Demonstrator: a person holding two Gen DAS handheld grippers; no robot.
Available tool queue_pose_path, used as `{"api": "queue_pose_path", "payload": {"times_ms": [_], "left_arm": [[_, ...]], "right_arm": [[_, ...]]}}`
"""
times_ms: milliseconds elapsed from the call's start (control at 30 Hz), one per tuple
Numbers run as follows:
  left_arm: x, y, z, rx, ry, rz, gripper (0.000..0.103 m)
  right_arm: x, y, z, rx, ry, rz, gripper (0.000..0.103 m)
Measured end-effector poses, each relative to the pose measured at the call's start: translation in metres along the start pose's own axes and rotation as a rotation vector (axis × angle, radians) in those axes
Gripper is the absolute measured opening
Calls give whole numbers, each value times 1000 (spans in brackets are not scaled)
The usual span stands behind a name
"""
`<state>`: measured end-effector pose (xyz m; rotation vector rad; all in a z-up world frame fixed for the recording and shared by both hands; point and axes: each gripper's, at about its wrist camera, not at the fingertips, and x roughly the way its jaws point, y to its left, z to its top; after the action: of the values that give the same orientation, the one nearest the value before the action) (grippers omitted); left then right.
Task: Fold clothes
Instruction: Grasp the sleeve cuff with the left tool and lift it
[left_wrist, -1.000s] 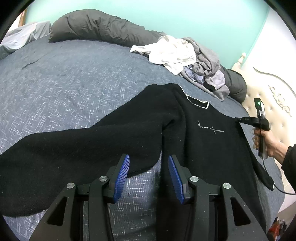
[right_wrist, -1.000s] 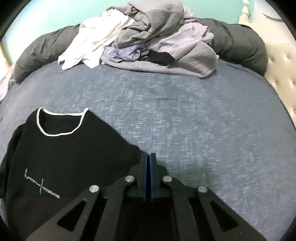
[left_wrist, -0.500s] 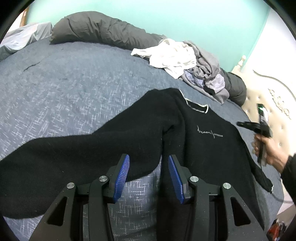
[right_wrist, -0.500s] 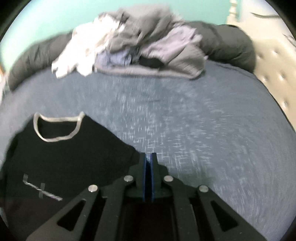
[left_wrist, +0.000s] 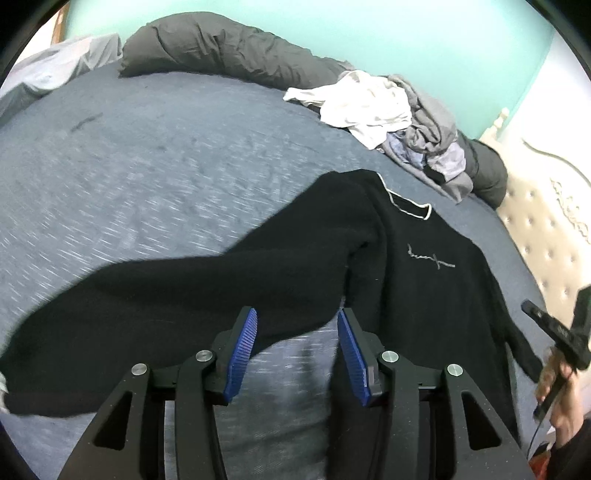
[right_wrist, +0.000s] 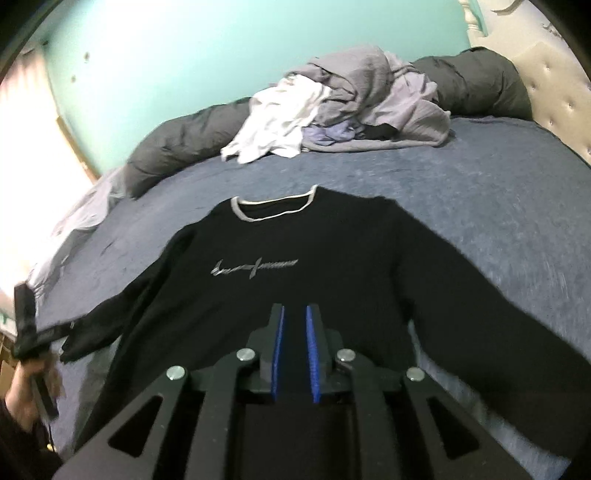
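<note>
A black sweater with a white-trimmed neck and a small chest logo lies face up on the blue bed. One sleeve stretches left across the left wrist view. My left gripper hangs open just short of that sleeve, nothing between its blue pads. In the right wrist view the sweater fills the middle. My right gripper hovers over its lower front, pads a narrow gap apart and holding nothing. A hand holds each gripper: the right gripper shows beside the far cuff, the left gripper by the other cuff.
A heap of white, grey and lilac clothes lies at the head of the bed against a rolled dark grey duvet. A cream tufted headboard borders the right side. Bare blue bedcover lies around the sweater.
My right gripper went from shut at the sweater's shoulder edge to slightly open, and swung round to face the sweater's front. The left gripper stayed open and shifted a little.
</note>
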<state>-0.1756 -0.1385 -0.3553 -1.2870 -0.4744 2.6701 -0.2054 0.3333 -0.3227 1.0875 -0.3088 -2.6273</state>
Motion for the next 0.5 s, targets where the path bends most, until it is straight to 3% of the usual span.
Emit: {"api": "queue_pose_path", "payload": {"times_ms": [133,333,500], "left_arm": [[-17,22,12,51,65,97,58],[-43,79,19,53,107,207,58],[-58,133,8,-81,135,260,59]], "right_arm": [[-17,10,-23,4,-15,39,25],[-38,21,-53,9,-39,95,26],[-40,13,-56,60,-61,117,26]]}}
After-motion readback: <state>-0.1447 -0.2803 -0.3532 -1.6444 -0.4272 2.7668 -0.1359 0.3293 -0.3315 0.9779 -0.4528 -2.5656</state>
